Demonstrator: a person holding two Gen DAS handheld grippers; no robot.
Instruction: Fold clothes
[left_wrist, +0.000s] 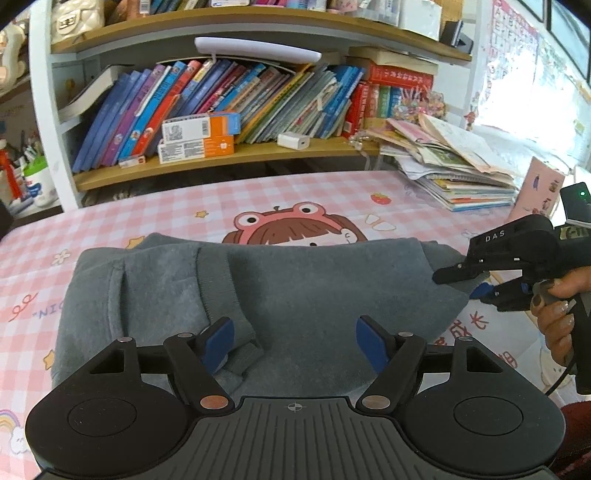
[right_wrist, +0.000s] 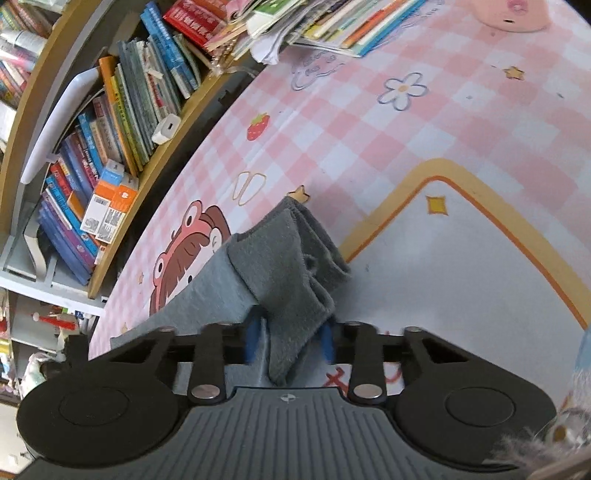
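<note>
A grey fleece garment (left_wrist: 280, 291) lies folded on the pink checked tablecloth (left_wrist: 207, 199). My left gripper (left_wrist: 294, 345) is open just above its near part, and its blue pads (left_wrist: 219, 345) hold nothing. My right gripper (left_wrist: 467, 284) is at the garment's right edge. In the right wrist view this gripper (right_wrist: 290, 341) has its jaws closed around a bunched fold of the grey garment (right_wrist: 291, 280), which is lifted a little off the cloth.
A bookshelf (left_wrist: 221, 155) with leaning books and orange boxes (left_wrist: 199, 136) stands behind the table. A pile of papers and booklets (left_wrist: 454, 166) lies at the back right. A pink box (left_wrist: 537, 192) stands at the far right.
</note>
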